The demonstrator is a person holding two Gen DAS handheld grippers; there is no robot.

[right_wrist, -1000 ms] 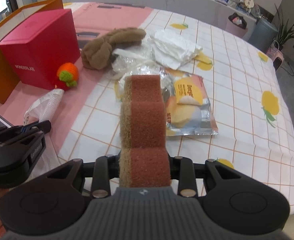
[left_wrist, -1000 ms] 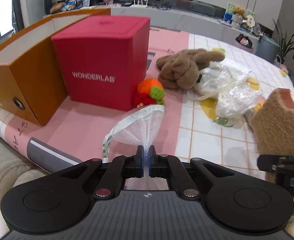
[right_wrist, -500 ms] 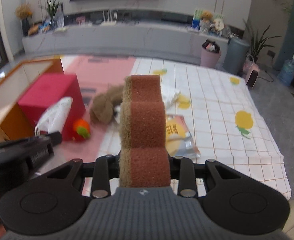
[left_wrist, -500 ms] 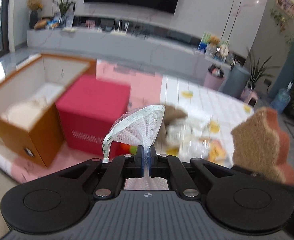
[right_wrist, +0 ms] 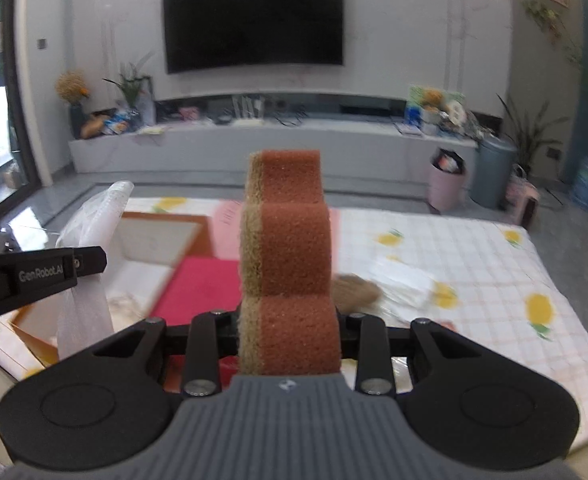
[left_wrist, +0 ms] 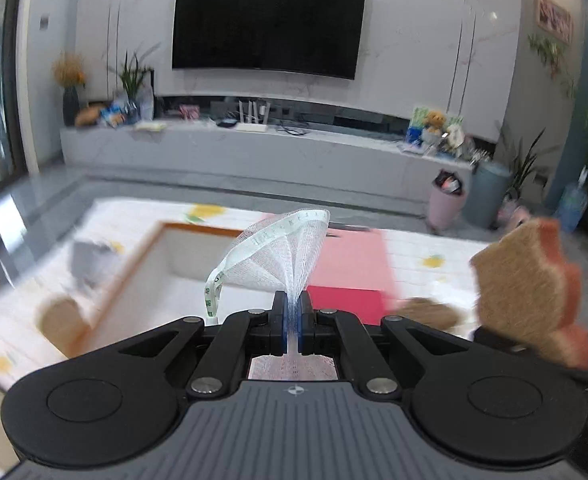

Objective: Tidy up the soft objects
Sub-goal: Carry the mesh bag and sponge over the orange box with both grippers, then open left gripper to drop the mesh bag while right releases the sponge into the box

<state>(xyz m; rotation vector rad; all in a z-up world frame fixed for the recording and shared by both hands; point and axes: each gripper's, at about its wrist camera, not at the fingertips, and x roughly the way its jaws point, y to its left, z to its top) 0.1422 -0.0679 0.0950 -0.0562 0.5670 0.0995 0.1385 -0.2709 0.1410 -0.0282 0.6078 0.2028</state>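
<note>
Two grippers, one soft thing in each: the left gripper (left_wrist: 292, 322), at lower centre of its frame, has its fingers pressed together on a thin neck of white mesh net (left_wrist: 281, 254), which fans out above them with a printed label strip hanging at its left edge. The right gripper (right_wrist: 289, 334) pinches the base of one wavy orange-and-tan sponge (right_wrist: 287, 256) that stands tall up the middle of its frame.

Below and beyond, blurred, lie one open orange-rimmed box (left_wrist: 165, 256) at centre left, one red box (right_wrist: 201, 288) beside it, and one brown plush toy (right_wrist: 354, 290) on the lemon-print cloth (right_wrist: 474, 264) to the right. Crinkled clear plastic near the toy is too smeared to count.

The risks, as they appear: the net is caught only by a narrow gathered strip, so it may slide free on a quick swing; the tall sponge, held low, could lever out or clip the box rim; and the two grippers ride close together, so one load may snag the other over the opening.
</note>
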